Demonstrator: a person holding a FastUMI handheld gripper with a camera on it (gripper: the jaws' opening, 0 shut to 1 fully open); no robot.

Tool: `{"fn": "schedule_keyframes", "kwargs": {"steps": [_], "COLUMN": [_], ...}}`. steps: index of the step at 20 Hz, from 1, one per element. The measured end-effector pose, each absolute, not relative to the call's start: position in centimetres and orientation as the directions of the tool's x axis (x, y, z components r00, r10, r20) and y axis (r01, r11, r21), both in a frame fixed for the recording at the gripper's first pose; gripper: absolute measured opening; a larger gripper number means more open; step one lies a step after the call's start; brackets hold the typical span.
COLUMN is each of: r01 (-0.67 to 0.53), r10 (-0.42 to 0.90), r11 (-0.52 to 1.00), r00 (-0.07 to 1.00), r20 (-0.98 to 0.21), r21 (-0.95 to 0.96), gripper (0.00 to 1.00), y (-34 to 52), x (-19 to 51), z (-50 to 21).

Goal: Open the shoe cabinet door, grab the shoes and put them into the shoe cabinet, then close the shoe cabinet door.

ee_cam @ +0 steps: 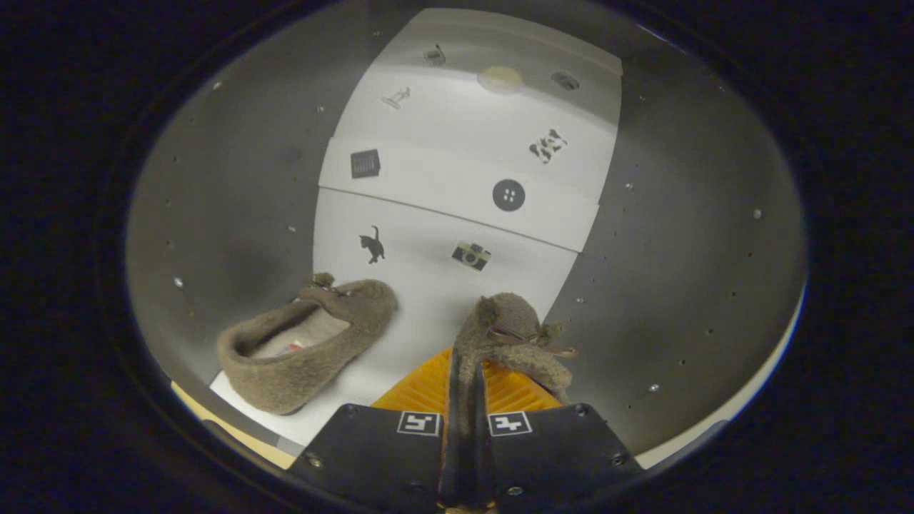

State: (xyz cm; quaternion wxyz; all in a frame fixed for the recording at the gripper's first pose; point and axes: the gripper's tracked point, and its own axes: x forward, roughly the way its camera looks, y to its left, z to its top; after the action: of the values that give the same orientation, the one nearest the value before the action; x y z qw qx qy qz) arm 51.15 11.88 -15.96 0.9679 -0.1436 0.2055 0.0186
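Note:
I am looking into the grey shoe cabinet (664, 235). My gripper (464, 378) is shut on the rim of a fuzzy brown slipper (510, 325) with a small bow, its toe pointing away from the fingers into the cabinet. The second brown slipper (307, 350) lies to the left of the fingers on the white sheet (428, 285), its opening facing up and its toe pointing toward the back. The two slippers are apart, with a strip of white sheet between them.
White sheets printed with small pictures, among them a cat (371, 245), a camera (470, 255) and a button (508, 195), run to the cabinet's back. Grey side walls with rows of small holes (214, 214) close in left and right. A pale front edge (742, 407) shows at the near right.

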Motion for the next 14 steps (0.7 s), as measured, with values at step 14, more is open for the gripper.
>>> {"fn": "schedule_keyframes", "kwargs": {"steps": [14], "r01": [-0.116], "r10": [0.017], "r11": [0.978], "r00": [0.871], "r20": [-0.491], "r21": [-0.172], "gripper": [0.14], "y": [13.5], "x": [53.1], "z": [-18.9]}}
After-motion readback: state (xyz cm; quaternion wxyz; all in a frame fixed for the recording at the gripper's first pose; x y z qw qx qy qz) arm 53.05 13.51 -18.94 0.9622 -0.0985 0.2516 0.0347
